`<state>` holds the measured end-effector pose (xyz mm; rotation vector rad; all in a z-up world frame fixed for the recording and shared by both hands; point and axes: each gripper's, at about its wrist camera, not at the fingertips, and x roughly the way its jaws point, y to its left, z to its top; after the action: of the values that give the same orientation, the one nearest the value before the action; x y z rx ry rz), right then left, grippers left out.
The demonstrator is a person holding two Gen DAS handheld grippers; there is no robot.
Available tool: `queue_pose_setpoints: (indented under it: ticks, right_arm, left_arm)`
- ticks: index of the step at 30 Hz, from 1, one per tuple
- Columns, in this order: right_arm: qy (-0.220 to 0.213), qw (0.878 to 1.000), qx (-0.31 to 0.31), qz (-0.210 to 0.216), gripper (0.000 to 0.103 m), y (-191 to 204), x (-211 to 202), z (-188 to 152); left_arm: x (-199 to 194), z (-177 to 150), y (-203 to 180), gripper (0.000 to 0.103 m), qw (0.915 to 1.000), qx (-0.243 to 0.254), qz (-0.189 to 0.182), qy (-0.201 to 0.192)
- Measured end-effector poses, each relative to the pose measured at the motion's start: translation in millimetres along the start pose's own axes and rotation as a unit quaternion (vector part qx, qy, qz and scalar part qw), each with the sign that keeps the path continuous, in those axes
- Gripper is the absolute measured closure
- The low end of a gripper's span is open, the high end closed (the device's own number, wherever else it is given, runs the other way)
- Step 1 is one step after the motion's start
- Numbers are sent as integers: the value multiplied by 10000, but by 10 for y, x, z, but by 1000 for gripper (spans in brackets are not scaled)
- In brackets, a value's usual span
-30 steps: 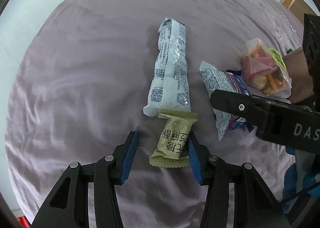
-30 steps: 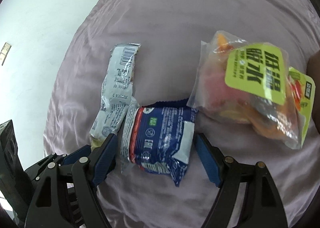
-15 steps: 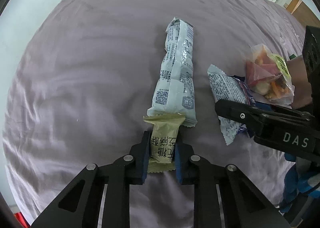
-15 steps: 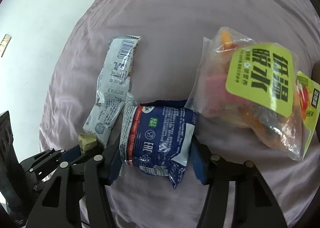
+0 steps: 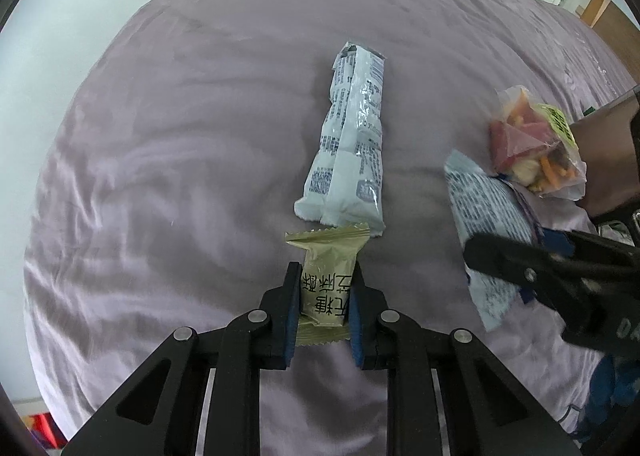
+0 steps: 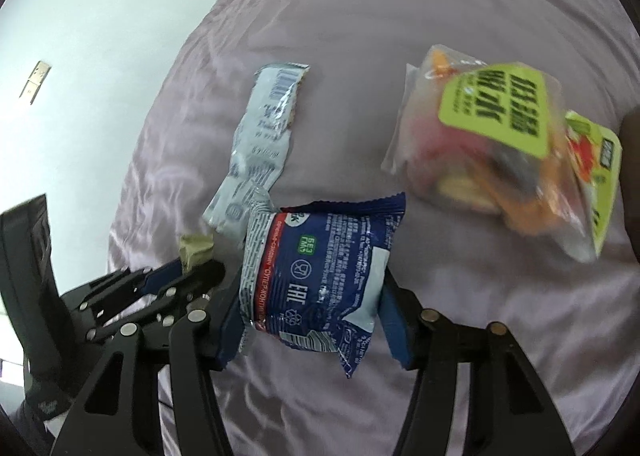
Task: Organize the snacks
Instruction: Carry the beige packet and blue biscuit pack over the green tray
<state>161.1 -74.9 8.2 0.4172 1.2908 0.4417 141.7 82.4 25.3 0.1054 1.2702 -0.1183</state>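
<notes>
The left gripper (image 5: pixel 325 296) clamps the olive snack packet (image 5: pixel 328 280); the right gripper (image 6: pixel 310 296) clamps the blue packet (image 6: pixel 320 276). Right of the blue packet, the clear mixed-snack bag (image 6: pixel 500 152) is blurred and partly cut off.

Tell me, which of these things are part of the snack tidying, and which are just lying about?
Part of the job:
- olive green packet, gripped by the left gripper
- blue packet, gripped by the right gripper
- long pale blue packet
- clear bag with the green label

Just there:
- purple bedsheet
- wall socket
</notes>
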Motion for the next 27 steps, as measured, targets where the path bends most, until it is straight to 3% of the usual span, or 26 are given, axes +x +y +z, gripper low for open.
queue_pose_setpoints:
  ticks: [11,16,22,27]
  right_arm:
    - [85,9987,-468,204,33,36,-619,-541]
    - [140,9981,-562,195,33,-55,-937,-821]
    - [101,9994,-338,-27,33,-406,-1360,-1213]
    - [-66,9992,219,-333,33,-868,-1714,-1515]
  left_arm:
    - [-306,-160,-276,86,9999,156,28,-50]
    - [-406,-245,-515,86,9991,398,-132,9]
    - [-576,-408,-1025,86,9956,861,-350,93]
    - [-636,-527,-1618,86,9871,1511,-498,195]
